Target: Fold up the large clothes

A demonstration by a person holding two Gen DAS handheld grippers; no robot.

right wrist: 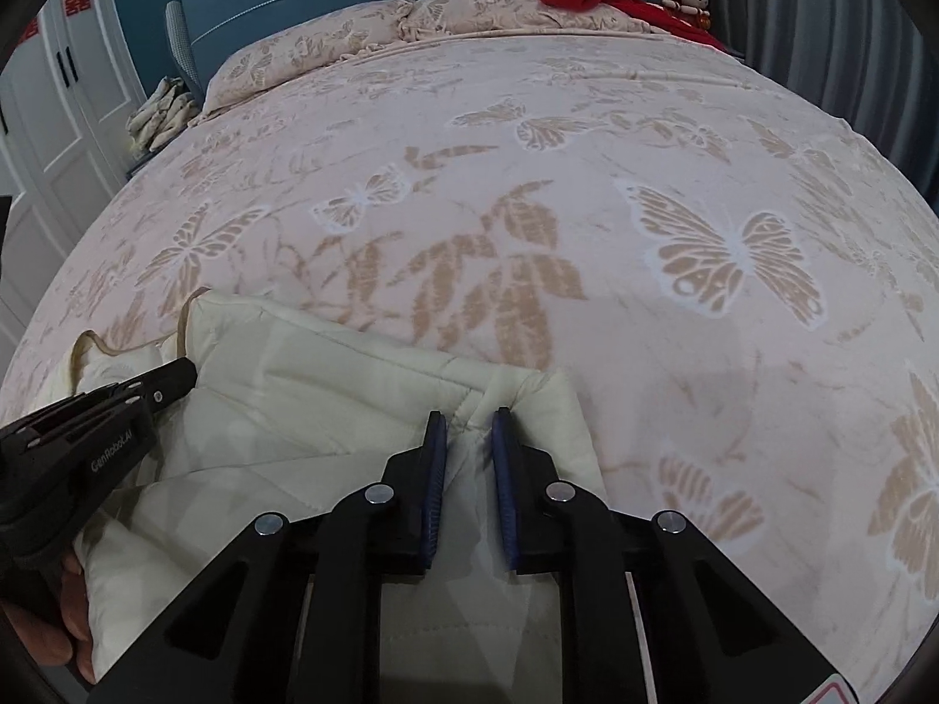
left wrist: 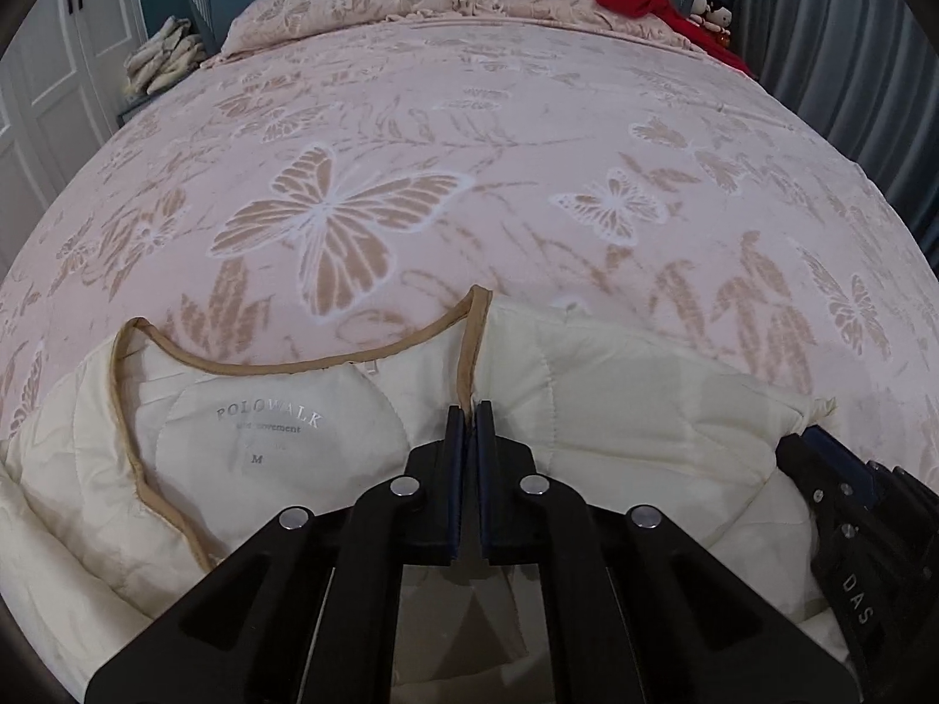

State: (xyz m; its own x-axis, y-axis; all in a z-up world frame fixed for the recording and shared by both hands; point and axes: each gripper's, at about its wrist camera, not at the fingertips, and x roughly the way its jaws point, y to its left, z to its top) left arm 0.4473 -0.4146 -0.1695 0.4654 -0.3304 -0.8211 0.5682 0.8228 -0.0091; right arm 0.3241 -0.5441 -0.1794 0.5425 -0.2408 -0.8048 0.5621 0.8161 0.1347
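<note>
Cream jacket [left wrist: 616, 410] lies across near edge of bed [left wrist: 469, 146]. Left gripper [left wrist: 468, 410] clenched on collar trim; right gripper [right wrist: 469, 419] pinching shoulder seam, further right.

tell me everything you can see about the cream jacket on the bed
The cream jacket is quilted and padded, with stitched panels and tan binding along the neckline and front edge. Its inner lining shows a printed POLOWALK label marked M. It lies spread, slightly rumpled, at the near edge of the pink butterfly bedspread. The left gripper is shut on the bound front edge near the collar; the right gripper straddles a raised fold at the shoulder seam, its pads close against the fabric.
</note>
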